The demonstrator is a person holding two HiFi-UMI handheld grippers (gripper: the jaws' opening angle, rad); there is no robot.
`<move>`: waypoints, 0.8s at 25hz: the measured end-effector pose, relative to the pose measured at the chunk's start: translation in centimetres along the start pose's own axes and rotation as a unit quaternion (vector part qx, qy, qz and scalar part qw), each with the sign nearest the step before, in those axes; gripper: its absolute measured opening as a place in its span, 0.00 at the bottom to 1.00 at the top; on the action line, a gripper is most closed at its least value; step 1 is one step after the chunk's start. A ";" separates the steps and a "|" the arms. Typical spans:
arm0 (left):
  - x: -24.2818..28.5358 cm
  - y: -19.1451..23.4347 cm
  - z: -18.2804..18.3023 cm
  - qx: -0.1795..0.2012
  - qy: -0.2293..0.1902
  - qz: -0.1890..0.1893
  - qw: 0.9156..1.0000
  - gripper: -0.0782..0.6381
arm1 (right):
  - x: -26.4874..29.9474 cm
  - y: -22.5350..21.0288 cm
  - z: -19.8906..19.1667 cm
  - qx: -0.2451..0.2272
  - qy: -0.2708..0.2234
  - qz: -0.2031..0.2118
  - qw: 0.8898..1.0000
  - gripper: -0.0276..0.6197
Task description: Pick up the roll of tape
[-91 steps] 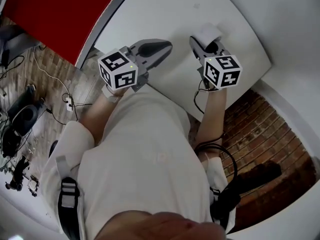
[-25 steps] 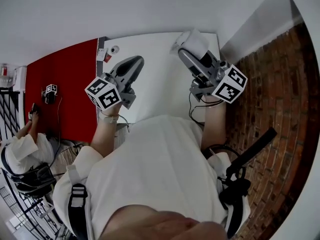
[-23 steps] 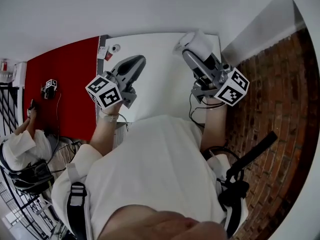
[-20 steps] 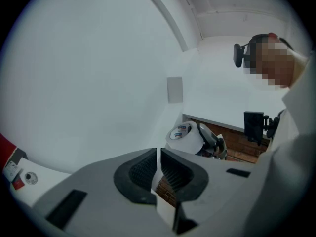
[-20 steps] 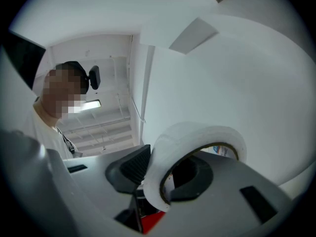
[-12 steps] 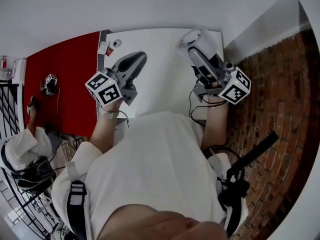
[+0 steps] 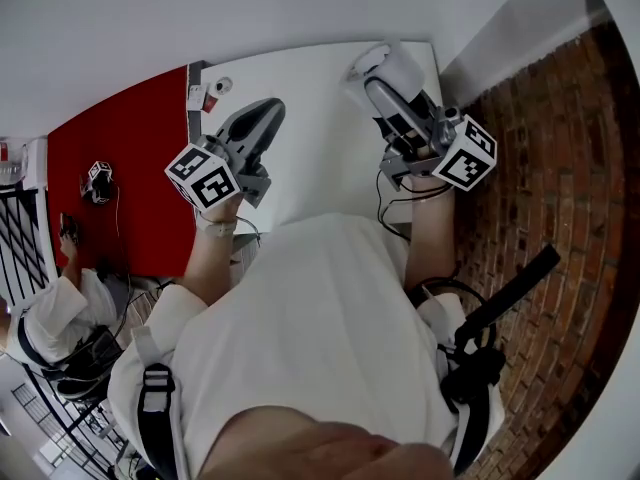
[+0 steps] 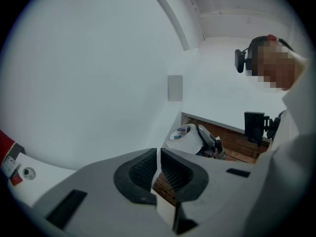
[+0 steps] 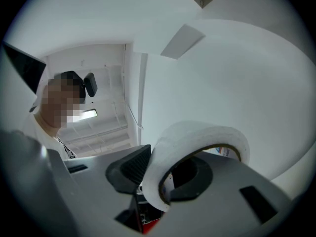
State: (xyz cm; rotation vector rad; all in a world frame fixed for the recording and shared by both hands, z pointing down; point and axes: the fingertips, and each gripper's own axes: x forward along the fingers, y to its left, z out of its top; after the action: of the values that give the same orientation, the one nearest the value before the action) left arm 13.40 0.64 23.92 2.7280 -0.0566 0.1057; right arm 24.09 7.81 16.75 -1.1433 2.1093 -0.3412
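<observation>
The white roll of tape is off the white table, and my right gripper is shut on it. In the right gripper view one jaw sits inside the ring and the other outside, pinching the wall of the roll of tape at my right gripper. The gripper points somewhat upward. My left gripper hovers over the table's left part, shut and holding nothing. In the left gripper view, my left gripper has its pads almost touching. Beyond them the roll of tape shows.
A red surface borders the table on the left. A small round fitting and a red-and-white label sit at that table corner. Brick floor lies on the right, a white wall behind. Another person stands at lower left.
The roll stays pinched in my right gripper throughout. That gripper has rolled a little and barely shifted. My left gripper keeps still. The head view has swung since the oldest frame.
</observation>
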 end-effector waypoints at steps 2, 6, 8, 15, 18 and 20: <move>0.1 -0.1 0.0 -0.002 0.002 0.000 1.000 0.12 | -0.1 -0.1 0.0 0.001 -0.001 -0.004 1.000 0.24; 0.0 0.0 -0.2 -0.003 0.005 0.001 1.000 0.12 | -0.2 -0.3 -0.3 -0.003 0.001 -0.014 1.000 0.23; -0.1 0.2 -0.3 -0.003 -0.001 -0.002 1.000 0.12 | -0.2 -0.6 -0.4 -0.003 0.004 -0.021 1.000 0.23; -0.3 0.6 -0.4 -0.006 -0.001 0.002 1.000 0.12 | -0.1 -0.7 -0.9 0.005 0.011 -0.022 1.000 0.23; -0.3 0.4 -0.2 -0.013 -0.001 0.003 1.000 0.12 | -0.2 -0.9 -1.1 0.006 0.014 -0.025 1.000 0.23; -0.2 0.3 -0.1 -0.015 -0.001 0.004 1.000 0.12 | -0.2 -1.0 -1.2 0.006 0.015 -0.026 1.000 0.23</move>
State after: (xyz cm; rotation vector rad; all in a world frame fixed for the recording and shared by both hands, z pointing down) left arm 13.17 0.44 24.12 2.6982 -0.0684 0.1021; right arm 23.96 7.32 18.18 -1.1941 2.1048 -0.3969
